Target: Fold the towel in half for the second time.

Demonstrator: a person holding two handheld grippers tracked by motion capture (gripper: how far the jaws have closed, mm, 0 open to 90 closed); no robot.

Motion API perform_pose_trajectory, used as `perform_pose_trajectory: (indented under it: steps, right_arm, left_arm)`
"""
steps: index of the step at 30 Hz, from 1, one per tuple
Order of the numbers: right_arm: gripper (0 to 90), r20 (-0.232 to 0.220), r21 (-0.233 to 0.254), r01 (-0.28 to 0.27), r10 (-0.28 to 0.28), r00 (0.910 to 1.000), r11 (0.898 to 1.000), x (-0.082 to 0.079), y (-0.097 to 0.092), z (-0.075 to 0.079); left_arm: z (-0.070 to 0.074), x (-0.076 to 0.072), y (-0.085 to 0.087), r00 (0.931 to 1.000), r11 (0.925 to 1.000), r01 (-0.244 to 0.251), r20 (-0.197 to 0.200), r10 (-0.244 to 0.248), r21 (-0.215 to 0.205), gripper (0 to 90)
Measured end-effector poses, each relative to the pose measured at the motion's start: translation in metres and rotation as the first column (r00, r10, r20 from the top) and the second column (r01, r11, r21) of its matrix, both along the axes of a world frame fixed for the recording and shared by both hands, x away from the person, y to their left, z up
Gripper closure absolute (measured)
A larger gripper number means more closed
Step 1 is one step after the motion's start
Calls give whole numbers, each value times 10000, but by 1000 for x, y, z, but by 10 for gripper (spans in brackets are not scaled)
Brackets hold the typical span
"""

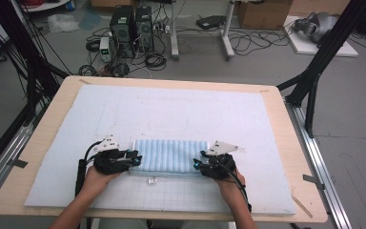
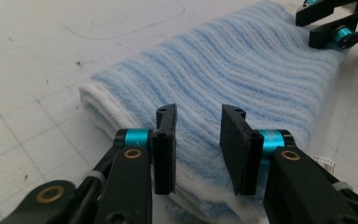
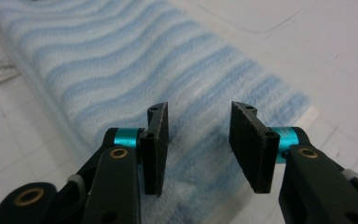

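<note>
One folded towel (image 1: pixel 169 155), blue striped with white edge, in the near middle of the pale mat (image 1: pixel 171 114), long side across. One small white label (image 1: pixel 152 181) on the mat just beside the towel's near edge. Two grippers, one at each short end of the towel.

Left gripper (image 1: pixel 134 158) at the towel's left end: jaws partly open, nothing pinched, pads (image 2: pixel 165 140) apart above the folded edge, towel visible in the gap. Right gripper (image 1: pixel 198 163) at the towel's right end: jaws also partly open, pads (image 3: pixel 156 147) clear of the cloth, holding nothing.

From above: whole table, both hands, floor clutter beyond. From the left gripper view: the thick white fold of the towel's side, and the other gripper at the far end. From the right gripper view: wavy stripes close up and the label beside the towel.
</note>
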State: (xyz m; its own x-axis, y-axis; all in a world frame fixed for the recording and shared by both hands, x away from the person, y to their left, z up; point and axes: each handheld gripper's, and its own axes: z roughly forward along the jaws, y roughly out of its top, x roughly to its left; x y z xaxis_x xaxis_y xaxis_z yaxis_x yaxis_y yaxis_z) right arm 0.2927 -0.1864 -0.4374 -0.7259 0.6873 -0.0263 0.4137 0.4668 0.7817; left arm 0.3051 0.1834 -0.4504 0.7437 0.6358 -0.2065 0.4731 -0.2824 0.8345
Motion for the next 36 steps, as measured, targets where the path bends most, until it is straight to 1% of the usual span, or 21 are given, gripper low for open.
perform_pose_trajectory:
  steps: [3, 4, 8, 11, 13, 14, 16, 17, 18, 20, 22, 23, 25, 26, 27, 29, 30, 33, 34, 35, 36]
  right_arm:
    - [558, -52, -191, -46, 45, 10000, 9998, -2, -3, -3]
    - [553, -103, -243, -53, 51, 9999, 9997, -3, -4, -4]
    - [550, 23, -420, -189, 190, 9998, 9989, -9, -6, -7]
    - [547, -77, -272, -275, 273, 9996, 9993, -11, -9, -8]
    - [541, -133, -161, -315, 313, 9994, 9994, -11, -12, -8]
    - [534, -292, -25, -312, 311, 9991, 9995, -11, -14, -9]
    - [511, -341, 77, -369, 372, 9987, 9993, -11, -16, -7]
    - [493, -352, 141, -403, 408, 9985, 9991, -11, -18, -6]
    - [488, -301, 344, -395, 405, 9987, 9986, -11, -19, -3]
    - [497, -12, 912, -396, 398, 9992, 9951, -11, -22, 3]
    - [535, 455, 1537, -370, 303, 9985, 9874, -7, -23, 10]
    - [549, 569, 1633, -241, 149, 9983, 9863, -3, -23, 12]
    - [563, 545, 1798, 46, -147, 9984, 9837, 6, -21, 11]
    - [568, 410, 1764, 161, -237, 9989, 9842, 11, -19, 9]
    - [586, 319, 1579, 253, -307, 9990, 9871, 15, -16, 7]
    - [621, 158, 1055, 448, -467, 9988, 9934, 23, -12, 0]
    - [634, 142, 834, 532, -546, 9984, 9951, 26, -10, -3]
    - [640, 198, -11, 829, -828, 9964, 9966, 31, -8, -8]
    - [634, 196, -149, 887, -884, 9959, 9959, 31, -9, -9]
    - [628, 144, -56, 962, -961, 9953, 9953, 31, -11, -9]
    - [620, 182, -120, 1067, -1065, 9941, 9942, 31, -13, -8]
  left_arm:
    - [0, -1, 0, 9999, 9996, 57, -161, -53, 262, 674]
    - [-1, -3, -1, 9999, 9994, 61, -118, -57, 346, 677]
    - [0, -7, -2, 9998, 9974, 189, 38, -192, 698, 678]
    - [0, -8, -1, 9995, 9965, 326, 16, -328, 765, 678]
    - [0, -9, 0, 9994, 9969, 341, -51, -338, 711, 678]
    - [0, -9, 2, 9992, 9963, 394, -89, -388, 770, 678]
    - [2, -9, 2, 9995, 9971, 301, -96, -295, 703, 672]
    - [2, -9, 3, 9998, 9976, 180, 14, -181, 670, 663]
    - [3, -9, 4, 9998, 9980, 13, 200, -25, 628, 655]
    - [5, -6, 6, 9986, 9990, -309, 430, 295, 310, 658]
    - [8, -1, 8, 9968, 9983, -565, 578, 558, 109, 661]
    - [8, 1, 8, 9965, 9981, -621, 561, 618, 36, 660]
    - [7, 8, 7, 9960, 9972, -743, 493, 739, 63, 660]
    - [5, 11, 7, 9959, 9967, -804, 416, 800, 79, 660]
    - [3, 14, 6, 9949, 9955, -928, 406, 919, 204, 660]
    - [0, 18, 4, 9935, 9928, -1111, 287, 1098, 444, 672]
    - [0, 19, 3, 9939, 9925, -1092, 225, 1081, 557, 672]
    - [0, 19, 1, 9942, 9911, -1079, 133, 1072, 776, 671]
    - [0, 19, 1, 9945, 9904, -1043, 116, 1037, 902, 668]
    - [0, 18, 0, 9946, 9906, -1034, 76, 1031, 899, 667]
    - [1, 17, 2, 9952, 9909, -978, 55, 978, 924, 667]
